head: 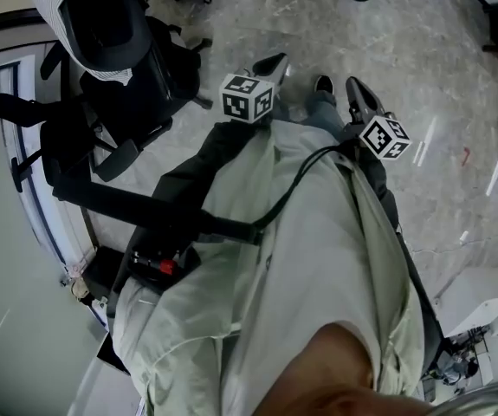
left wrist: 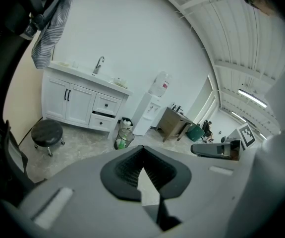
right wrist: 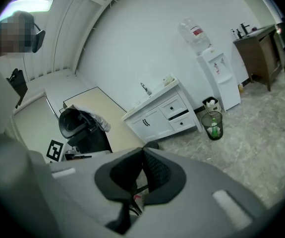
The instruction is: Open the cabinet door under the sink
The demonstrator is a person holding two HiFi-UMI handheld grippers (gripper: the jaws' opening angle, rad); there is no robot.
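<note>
Both tools, our left gripper (head: 270,61) and right gripper (head: 352,85), are pressed together on nothing and held low, idle we judge, because the white two-door cabinet under the sink (left wrist: 68,101) stands well apart against the far wall, a black round stool (left wrist: 47,131) before it and a wire mesh waste bin (left wrist: 125,138) beside it.

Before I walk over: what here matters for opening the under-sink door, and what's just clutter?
For the job: cabinet doors below the faucet; left gripper and right gripper, both shut, empty.
Lying about: stool, bin, water dispenser, office chair.
</note>
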